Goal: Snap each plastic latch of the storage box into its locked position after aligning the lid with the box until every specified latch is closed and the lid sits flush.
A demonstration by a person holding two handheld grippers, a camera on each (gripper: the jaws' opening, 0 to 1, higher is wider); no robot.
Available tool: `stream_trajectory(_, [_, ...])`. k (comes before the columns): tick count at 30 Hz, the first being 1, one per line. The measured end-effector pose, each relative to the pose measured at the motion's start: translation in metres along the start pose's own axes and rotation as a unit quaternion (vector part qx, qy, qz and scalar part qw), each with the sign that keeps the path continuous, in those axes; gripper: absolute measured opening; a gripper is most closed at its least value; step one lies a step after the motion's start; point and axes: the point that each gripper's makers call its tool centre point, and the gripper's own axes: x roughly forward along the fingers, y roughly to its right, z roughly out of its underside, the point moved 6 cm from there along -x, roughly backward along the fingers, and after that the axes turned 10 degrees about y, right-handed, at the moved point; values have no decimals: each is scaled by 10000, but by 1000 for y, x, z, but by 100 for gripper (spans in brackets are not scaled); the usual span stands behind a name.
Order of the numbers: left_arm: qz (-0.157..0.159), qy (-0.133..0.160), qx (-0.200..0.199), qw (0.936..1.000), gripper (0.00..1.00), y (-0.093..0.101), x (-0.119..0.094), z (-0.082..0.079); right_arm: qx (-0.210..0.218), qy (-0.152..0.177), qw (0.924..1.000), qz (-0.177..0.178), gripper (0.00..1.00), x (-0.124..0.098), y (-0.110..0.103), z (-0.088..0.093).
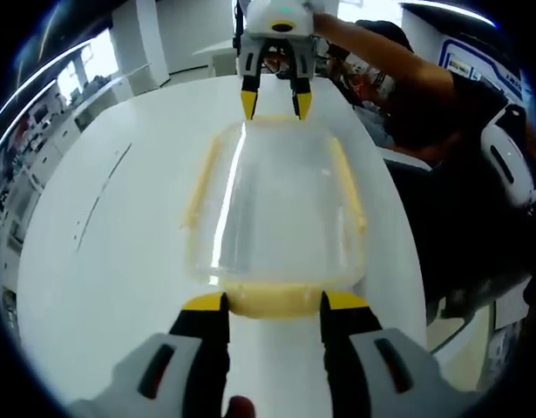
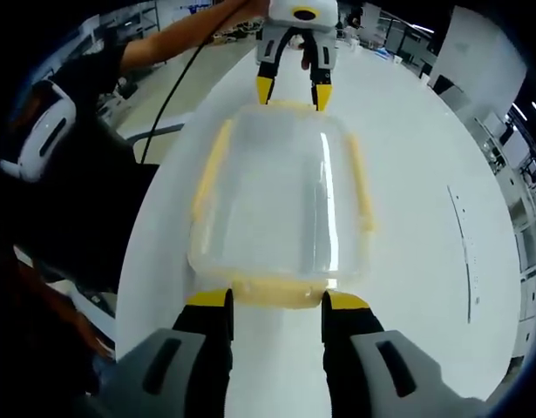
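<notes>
On white table (image 1: 93, 218) — storage box (image 1: 276, 209); behind, perhaps shelving.

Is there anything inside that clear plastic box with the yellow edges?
Through the clear lid the storage box looks empty; the white table shows through it. Glare streaks and the yellow latches hide parts of the inside, so something small could be missed.

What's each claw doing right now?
Left claw: open, straddling the box's near-end latch.
Right claw: open, straddling the opposite-end latch.
</notes>
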Motion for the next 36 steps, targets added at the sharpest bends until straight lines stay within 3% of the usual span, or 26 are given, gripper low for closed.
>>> stream_trajectory(18, [-178,52,-56,9998,39,-2,-1,4,-158,267,9994,153,40,-6,-3,3])
stream_trajectory(23, [-262,115,-48,9996,39,-1,-4,6,-229,271,9989,314,47,-11,0,11])
stream_trajectory(30, [-242,129,15,9996,44,4,-11,9,-333,589,9963,529,53,-14,-7,12])
stream_trajectory(36, [-265,409,-83,9988,48,3,-20,9,-214,1074,9918,659,57,-13,-12,13])
